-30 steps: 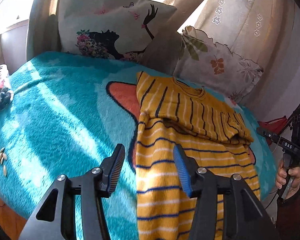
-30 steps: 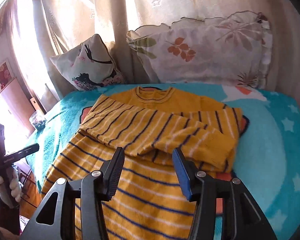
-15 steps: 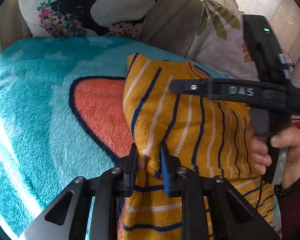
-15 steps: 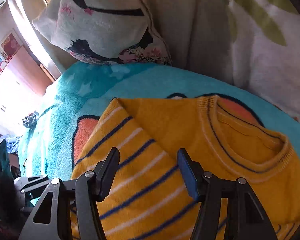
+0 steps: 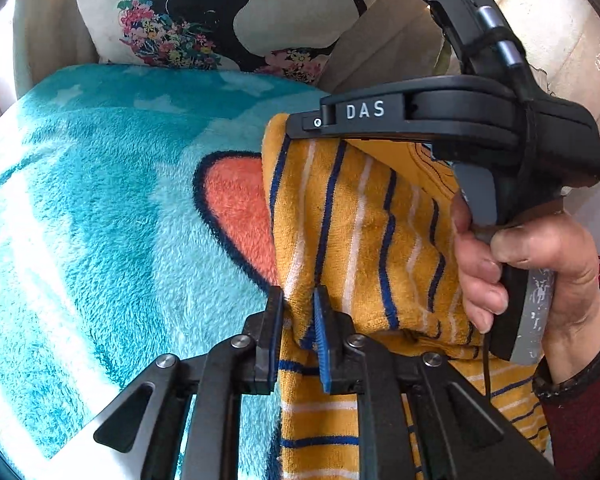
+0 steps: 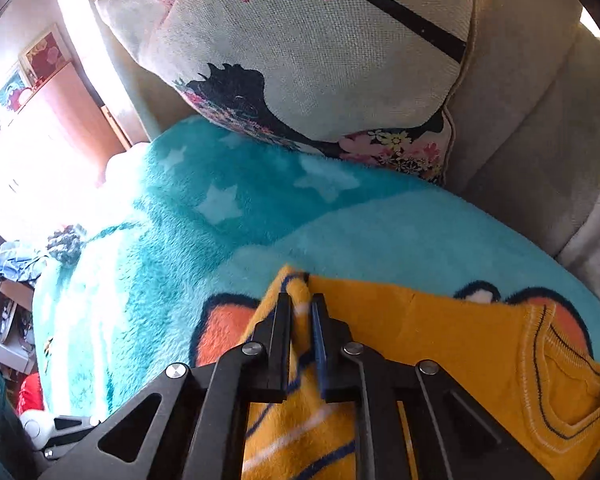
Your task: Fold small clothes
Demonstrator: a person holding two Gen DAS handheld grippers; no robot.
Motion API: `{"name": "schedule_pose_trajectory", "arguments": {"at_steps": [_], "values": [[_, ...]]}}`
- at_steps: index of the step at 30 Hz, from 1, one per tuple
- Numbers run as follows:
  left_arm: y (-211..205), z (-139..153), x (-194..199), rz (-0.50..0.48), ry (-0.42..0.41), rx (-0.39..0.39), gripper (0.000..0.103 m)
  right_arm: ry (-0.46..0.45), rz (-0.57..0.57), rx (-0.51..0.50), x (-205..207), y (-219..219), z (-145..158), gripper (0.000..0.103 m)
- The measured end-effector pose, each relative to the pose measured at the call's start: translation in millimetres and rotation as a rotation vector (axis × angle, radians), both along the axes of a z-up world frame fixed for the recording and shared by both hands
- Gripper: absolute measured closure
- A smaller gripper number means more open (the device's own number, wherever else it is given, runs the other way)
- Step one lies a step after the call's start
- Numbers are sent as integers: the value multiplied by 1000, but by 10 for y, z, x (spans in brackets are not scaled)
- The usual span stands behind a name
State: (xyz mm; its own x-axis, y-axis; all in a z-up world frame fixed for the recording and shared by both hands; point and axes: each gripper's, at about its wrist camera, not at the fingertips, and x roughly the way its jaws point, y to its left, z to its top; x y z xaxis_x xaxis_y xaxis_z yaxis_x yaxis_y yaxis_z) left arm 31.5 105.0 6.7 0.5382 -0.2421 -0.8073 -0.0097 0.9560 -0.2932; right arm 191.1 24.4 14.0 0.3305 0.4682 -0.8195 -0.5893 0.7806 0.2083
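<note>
Sunlit teal blanket (image 5: 100,208), printed cushion (image 6: 320,60) (floral)

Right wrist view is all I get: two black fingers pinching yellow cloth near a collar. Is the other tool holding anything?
Observer: Yes, the left gripper is shut on the folded striped edge of the same sweater, lower down that edge.
Operator: Can you see who is holding my tool?
Observer: A bare hand with a dark red cuff wraps its handle.
Operator: Any lettering on it?
Observer: DAS, in white, on the right gripper, along its side.
</note>
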Motion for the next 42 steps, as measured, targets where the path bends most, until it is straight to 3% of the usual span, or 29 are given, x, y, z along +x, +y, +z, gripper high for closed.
{"name": "schedule_pose_trajectory", "arguments": {"at_steps": [2, 4, 7, 10, 14, 15, 16, 19, 20, 22, 23, 29, 36, 40, 42], "values": [[13, 67, -70, 2, -19, 13, 87, -2, -22, -10, -4, -41, 18, 75], [37, 150, -171, 0, -56, 21, 87, -7, -44, 35, -90, -283, 154, 73], [129, 239, -383, -9, -82, 14, 74, -8, -74, 92, -354, -901, 396, 73], [202, 247, -547, -12, -79, -1, 69, 56, -142, 120, -684, -1610, 373, 73], [252, 157, -676, -22, -37, -43, 66, 175, -325, 59, -1126, -2582, -12, 71], [245, 122, -677, -20, -28, -47, 66, 190, -386, 52, -1221, -2838, -97, 77], [247, 79, -682, -16, -17, -50, 66, 188, -427, 126, -1321, -3097, -91, 80], [234, -12, -785, -14, 21, -89, 66, 123, -635, 106, -1629, -3649, 62, 80], [230, -39, -822, -18, 31, -113, 66, 90, -672, 98, -1740, -3749, 131, 66], [212, -77, -930, -23, 43, -156, 61, 55, -714, 83, -1959, -3876, 214, 45], [204, -80, -996, -23, 36, -172, 57, 55, -704, 104, -2074, -3910, 221, 44], [111, -115, -1407, -58, 23, -267, 54, 193, -577, 274, -2697, -3812, -84, 43], [62, -132, -2064, -99, -39, -295, 53, 176, -447, 510, -3585, -3700, -165, 43], [111, -124, -2425, -114, -71, -279, 51, 97, -433, 485, -4053, -3642, -231, 43], [149, -168, -2545, -119, -71, -274, 40, 86, -442, 497, -4224, -3667, -238, 43]]}}
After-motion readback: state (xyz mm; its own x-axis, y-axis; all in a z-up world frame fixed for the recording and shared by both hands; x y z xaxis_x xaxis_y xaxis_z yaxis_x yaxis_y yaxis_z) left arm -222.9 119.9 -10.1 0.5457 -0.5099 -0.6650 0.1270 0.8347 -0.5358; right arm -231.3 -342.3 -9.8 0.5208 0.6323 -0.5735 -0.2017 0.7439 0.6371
